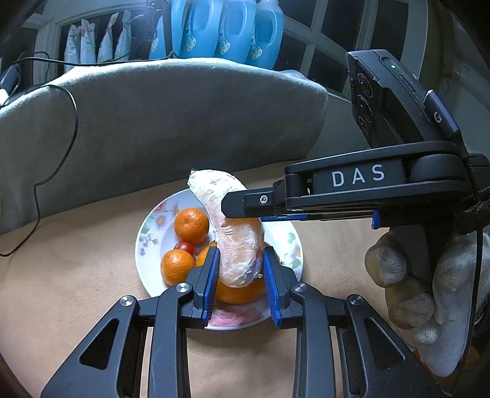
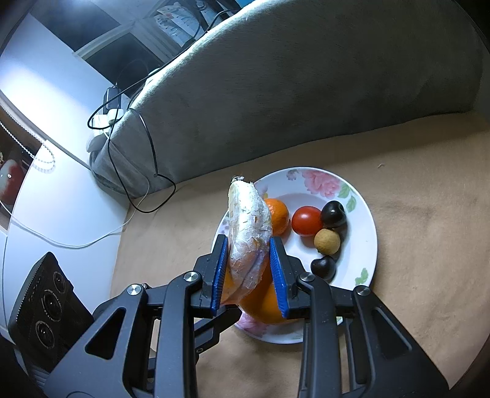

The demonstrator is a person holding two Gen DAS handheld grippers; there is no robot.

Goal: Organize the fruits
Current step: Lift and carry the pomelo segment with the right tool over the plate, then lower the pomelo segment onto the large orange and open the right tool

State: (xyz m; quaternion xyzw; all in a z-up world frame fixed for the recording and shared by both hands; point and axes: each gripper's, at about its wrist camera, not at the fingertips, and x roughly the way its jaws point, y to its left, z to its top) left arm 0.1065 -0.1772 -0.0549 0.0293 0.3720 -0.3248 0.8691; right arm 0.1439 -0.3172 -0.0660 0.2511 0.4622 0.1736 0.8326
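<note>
A peeled pomelo segment, pale with white pith, hangs above a floral plate. My left gripper is shut on its near end, and my right gripper is shut on the segment from the other side. The plate holds two small mandarins, a big orange under the segment, a cherry tomato, a tan longan and two dark chestnuts. The right gripper's body reaches in from the right in the left wrist view.
The plate sits on a beige blanket. A grey cushion with a black cable lies behind it. Blue detergent bottles stand on a shelf beyond. A white table edge is at the left.
</note>
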